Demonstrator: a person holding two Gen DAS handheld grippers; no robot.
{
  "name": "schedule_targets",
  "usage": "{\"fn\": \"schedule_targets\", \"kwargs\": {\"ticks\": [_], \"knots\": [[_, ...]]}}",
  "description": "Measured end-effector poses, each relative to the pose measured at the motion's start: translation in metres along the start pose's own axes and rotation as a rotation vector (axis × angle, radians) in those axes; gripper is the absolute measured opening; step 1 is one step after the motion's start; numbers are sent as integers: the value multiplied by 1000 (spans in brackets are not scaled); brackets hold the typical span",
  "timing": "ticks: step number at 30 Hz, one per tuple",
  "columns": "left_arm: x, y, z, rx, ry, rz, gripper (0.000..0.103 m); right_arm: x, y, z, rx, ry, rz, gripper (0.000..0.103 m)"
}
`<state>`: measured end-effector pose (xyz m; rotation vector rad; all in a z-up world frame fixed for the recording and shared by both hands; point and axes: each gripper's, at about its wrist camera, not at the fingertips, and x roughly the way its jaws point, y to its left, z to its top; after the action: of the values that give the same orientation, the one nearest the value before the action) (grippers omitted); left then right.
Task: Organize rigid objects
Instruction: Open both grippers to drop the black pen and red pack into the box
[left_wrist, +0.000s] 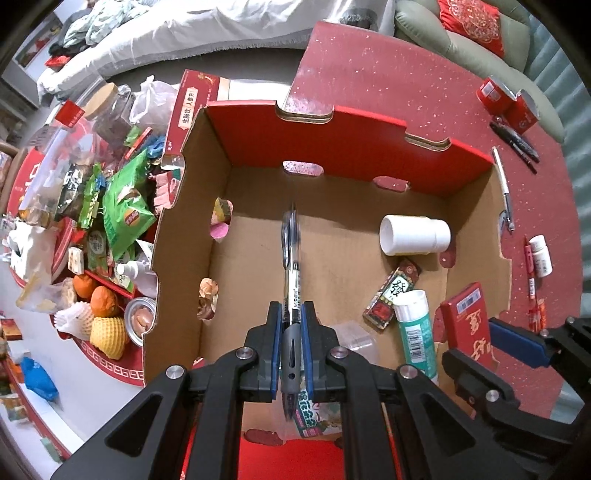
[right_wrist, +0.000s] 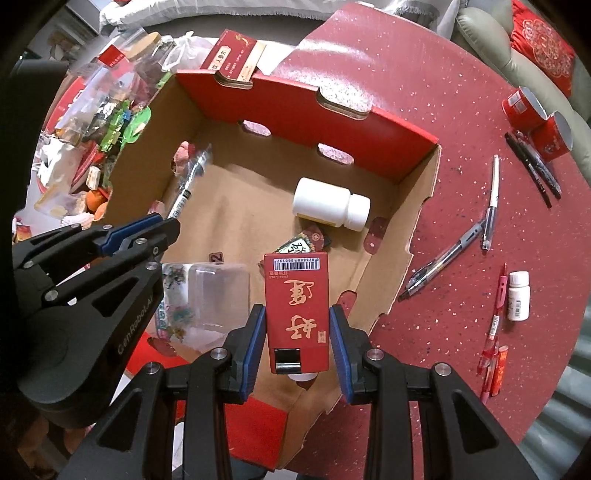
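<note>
The left gripper (left_wrist: 291, 317) has its jaws clenched on a black pen (left_wrist: 291, 266), which hangs point-down over the middle of the cardboard box (left_wrist: 369, 144); the right gripper (right_wrist: 297, 332) grips a red card pack (right_wrist: 297, 306) by its long sides, just inside the box's near wall. Inside the box a white bottle (right_wrist: 328, 205) lies on its side toward the far wall, with a clear plastic case (right_wrist: 216, 295) near the front. Best, I judge, to lower each item until it is close to the box floor before letting go; aim for bare cardboard, clear of the bottle, so nothing bounces or rolls. More pens (right_wrist: 443, 264) wait on the red worktop (right_wrist: 461, 110) beside the box.
</note>
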<state>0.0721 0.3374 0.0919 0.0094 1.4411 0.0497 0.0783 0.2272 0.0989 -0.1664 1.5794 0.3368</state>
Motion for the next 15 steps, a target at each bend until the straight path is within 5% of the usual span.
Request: {"fn": "schedule_targets", "kwargs": {"ticks": [3,5,7,9,15], "knots": [[1,0,1,3,0,2,17,1,0,2,-13,2,-1,36],[0,0,1,-3,-5,6,37,0,1,3,-26,-4,-1,38],[-4,4,1,-21,-30,20,68,-4,3,3,-41,-12,-34,71],[-13,9,-1,-45,-72,3,78,-13,4,2,-59,-51,-61,87],[-32,13,-2,-62,-116,-19,81,-40,7,0,-128,-111,-151,87]]}}
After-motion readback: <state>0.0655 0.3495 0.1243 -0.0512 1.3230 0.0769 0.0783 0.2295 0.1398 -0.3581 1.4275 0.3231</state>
